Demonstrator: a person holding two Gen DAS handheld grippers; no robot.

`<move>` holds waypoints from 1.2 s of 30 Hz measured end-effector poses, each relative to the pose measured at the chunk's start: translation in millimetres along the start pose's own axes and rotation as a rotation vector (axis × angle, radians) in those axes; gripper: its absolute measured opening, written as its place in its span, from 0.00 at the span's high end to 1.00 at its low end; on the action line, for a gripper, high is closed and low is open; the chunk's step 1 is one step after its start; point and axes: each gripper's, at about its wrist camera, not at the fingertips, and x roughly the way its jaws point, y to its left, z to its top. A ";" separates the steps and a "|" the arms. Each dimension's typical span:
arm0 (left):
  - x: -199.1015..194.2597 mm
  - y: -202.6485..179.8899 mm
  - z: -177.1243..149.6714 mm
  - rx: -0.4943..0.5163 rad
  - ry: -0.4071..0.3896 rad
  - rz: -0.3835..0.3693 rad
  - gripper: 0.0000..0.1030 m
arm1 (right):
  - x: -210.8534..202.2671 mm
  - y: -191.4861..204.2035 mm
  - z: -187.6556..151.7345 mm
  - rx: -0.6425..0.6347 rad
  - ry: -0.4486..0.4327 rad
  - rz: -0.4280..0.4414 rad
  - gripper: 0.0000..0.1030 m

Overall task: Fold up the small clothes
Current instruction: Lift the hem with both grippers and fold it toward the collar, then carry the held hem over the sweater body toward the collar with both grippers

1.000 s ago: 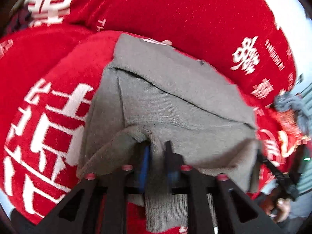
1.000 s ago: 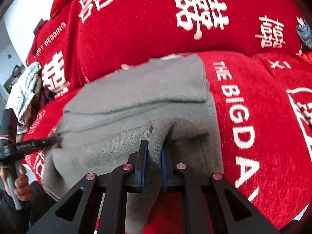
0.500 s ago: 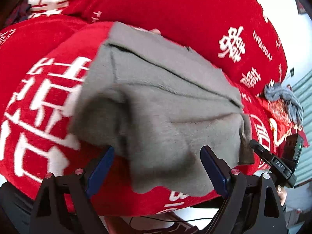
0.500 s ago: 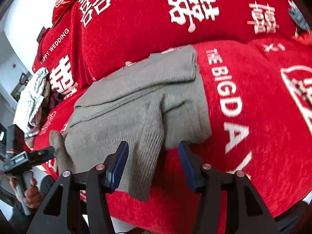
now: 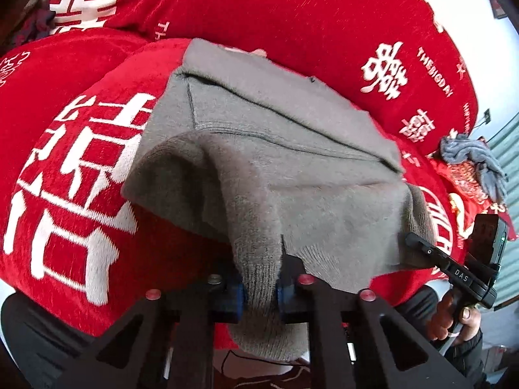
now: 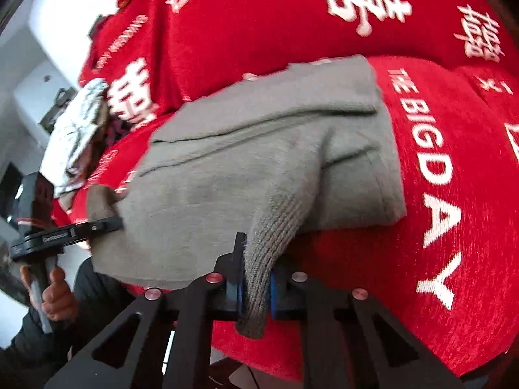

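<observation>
A grey knitted sweater [image 5: 275, 149] lies folded on the red sofa seat, also seen in the right wrist view [image 6: 259, 149]. My left gripper [image 5: 259, 278] is closing, its blue pads pressing on the ribbed hem at the sweater's near left corner. My right gripper [image 6: 254, 278] is closing too, its pads pinching the ribbed hem at the near right corner. Both corners are lifted off the seat. Each gripper's fingers show at the cloth's edge in the other's view: the right one's fingers [image 5: 428, 251] and the left one's fingers [image 6: 97, 225].
The red sofa cover [image 5: 81, 194] with white characters fills both views, backrest behind. A blue-grey garment [image 5: 473, 162] lies at the far right, a white patterned cloth [image 6: 78, 123] at the far left. A person's hands [image 6: 55, 295] hold the handles near the seat's front edge.
A second ago both grippers were shut on a raised fold. Half a second ago both stood open with the sweater dropped flat. Now both are shut again on the ribbed hem.
</observation>
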 end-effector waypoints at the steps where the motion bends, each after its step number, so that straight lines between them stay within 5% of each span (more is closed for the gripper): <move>1: -5.9 -0.8 -1.5 -0.003 -0.014 -0.013 0.86 | -7.6 4.4 0.2 -0.009 -0.015 0.027 0.89; 12: -57.3 -12.4 29.3 -0.025 -0.154 -0.084 0.86 | -69.3 26.8 34.2 0.013 -0.228 0.175 0.90; 18: -61.9 -23.0 68.1 -0.029 -0.191 -0.052 0.86 | -80.9 21.6 64.8 0.088 -0.320 0.150 0.91; 28: -21.6 -27.2 116.1 -0.013 -0.138 0.112 0.86 | -61.2 10.7 109.1 0.124 -0.298 0.040 0.91; 36: -14.4 -28.1 136.5 -0.017 -0.119 0.105 0.86 | -48.5 2.0 123.9 0.144 -0.290 -0.014 0.91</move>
